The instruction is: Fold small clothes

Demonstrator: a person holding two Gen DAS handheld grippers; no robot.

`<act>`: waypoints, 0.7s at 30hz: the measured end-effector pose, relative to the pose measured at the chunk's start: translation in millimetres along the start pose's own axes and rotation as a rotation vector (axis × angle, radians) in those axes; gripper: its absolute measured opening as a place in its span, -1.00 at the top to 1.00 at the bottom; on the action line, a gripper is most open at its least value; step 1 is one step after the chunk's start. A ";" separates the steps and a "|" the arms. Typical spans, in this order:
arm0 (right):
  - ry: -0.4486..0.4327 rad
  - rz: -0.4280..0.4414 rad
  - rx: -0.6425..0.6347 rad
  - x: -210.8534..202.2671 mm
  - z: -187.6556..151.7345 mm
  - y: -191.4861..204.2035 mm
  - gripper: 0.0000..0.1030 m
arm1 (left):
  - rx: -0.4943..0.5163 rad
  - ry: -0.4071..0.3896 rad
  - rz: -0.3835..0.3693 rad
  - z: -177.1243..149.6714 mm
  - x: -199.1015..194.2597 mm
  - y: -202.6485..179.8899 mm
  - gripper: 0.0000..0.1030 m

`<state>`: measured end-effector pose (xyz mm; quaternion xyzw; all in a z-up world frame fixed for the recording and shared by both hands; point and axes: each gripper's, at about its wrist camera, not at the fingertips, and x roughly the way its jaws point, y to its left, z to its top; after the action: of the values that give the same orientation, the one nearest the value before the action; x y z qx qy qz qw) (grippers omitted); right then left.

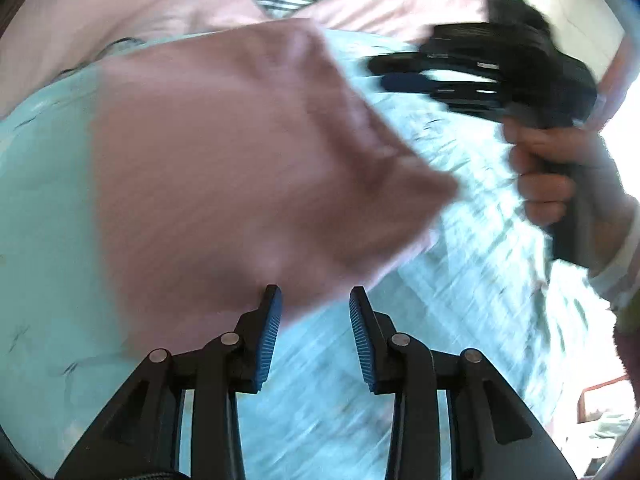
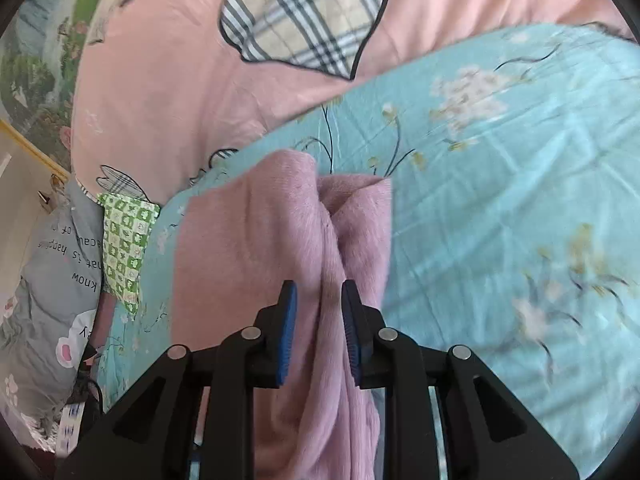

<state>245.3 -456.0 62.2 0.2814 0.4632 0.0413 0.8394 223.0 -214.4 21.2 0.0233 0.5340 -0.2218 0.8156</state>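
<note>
A small pink fleece garment (image 1: 248,168) lies on the turquoise floral bedsheet (image 1: 48,208), blurred by motion in the left wrist view. My left gripper (image 1: 315,300) is open and empty, just in front of the garment's near edge. My right gripper (image 2: 319,292) stands partly open with a bunched fold of the pink garment (image 2: 280,240) between its blue pads (image 2: 289,320); I cannot tell whether they press it. The right gripper also shows in the left wrist view (image 1: 400,72), held in a hand at the upper right.
A pink quilt (image 2: 168,80) with a plaid heart patch (image 2: 308,16) lies beyond the sheet (image 2: 500,200). A grey printed pillow (image 2: 52,280) and a green checked cloth (image 2: 124,248) sit at the left bed edge.
</note>
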 end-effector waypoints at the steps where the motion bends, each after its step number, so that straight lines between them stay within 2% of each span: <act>1: -0.005 0.011 -0.001 -7.7 -6.7 3.0 0.53 | -0.012 0.008 0.038 -9.1 -4.6 10.8 0.30; 4: -0.006 0.033 -0.006 -20.4 -28.7 13.0 0.53 | -0.064 0.037 0.078 -27.5 -8.2 36.8 0.30; 6: 0.026 0.034 -0.034 -20.1 -45.2 19.1 0.52 | -0.105 0.059 0.096 -38.4 -5.1 51.5 0.30; 11: 0.061 0.000 0.013 -7.1 -74.8 17.7 0.40 | -0.114 0.061 0.138 -54.9 -3.1 64.7 0.23; 18: 0.051 -0.041 -0.020 -5.8 -70.7 23.8 0.37 | -0.100 0.037 0.185 -43.9 15.0 84.6 0.20; 21: 0.063 -0.059 -0.053 2.6 -62.7 26.7 0.35 | -0.139 0.036 0.175 -33.1 17.8 94.8 0.21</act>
<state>201.6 -405.6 48.0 0.2440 0.4963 0.0374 0.8323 237.1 -125.9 -27.5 0.0172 0.5584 -0.1115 0.8219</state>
